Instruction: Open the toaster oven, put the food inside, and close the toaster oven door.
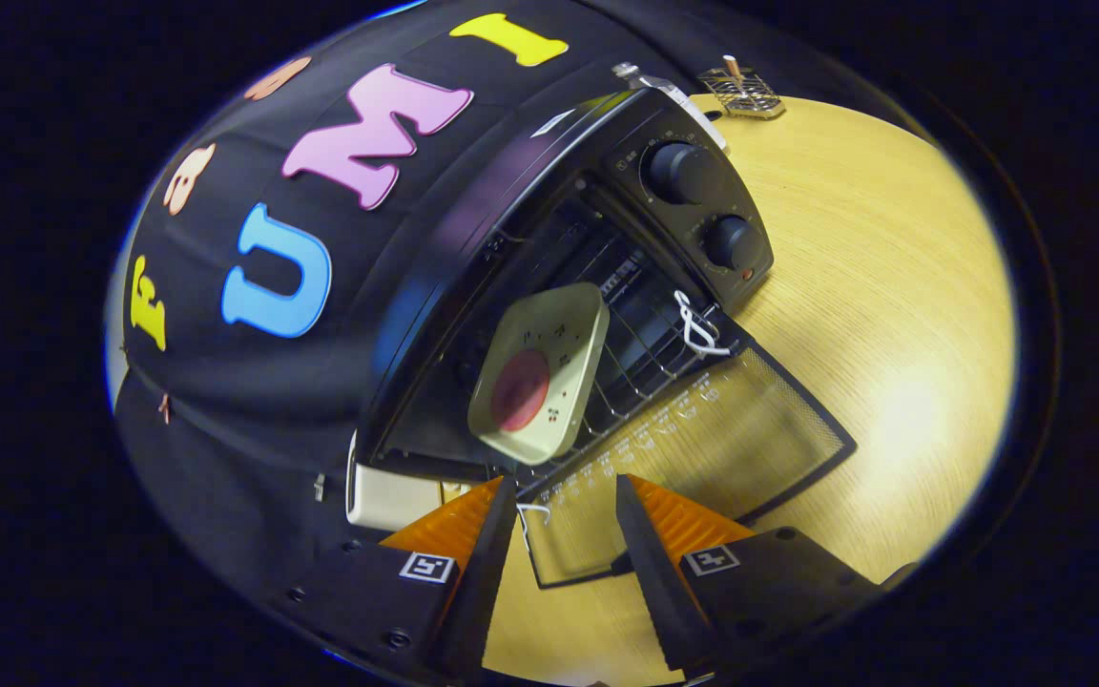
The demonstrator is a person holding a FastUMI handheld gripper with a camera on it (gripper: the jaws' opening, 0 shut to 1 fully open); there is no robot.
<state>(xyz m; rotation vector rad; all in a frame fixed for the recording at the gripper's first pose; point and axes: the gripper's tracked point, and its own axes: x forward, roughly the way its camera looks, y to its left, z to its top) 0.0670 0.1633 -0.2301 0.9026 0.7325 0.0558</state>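
A black toaster oven [549,219] stands on the wooden table with its glass door [702,448] folded down flat towards me. On the wire rack [640,358] inside rests a cream square plate [542,372] carrying a round dark-red piece of food [519,389]. My gripper [567,510] hovers just in front of the lowered door's near edge, open, with nothing between its fingers. The plate lies a short way beyond the fingertips.
Two black knobs [702,205] sit on the oven's control panel at the right of the cavity. A small wire rack holder [742,93] stands on the table [893,315] behind the oven. A white block [392,496] lies by the oven's left foot.
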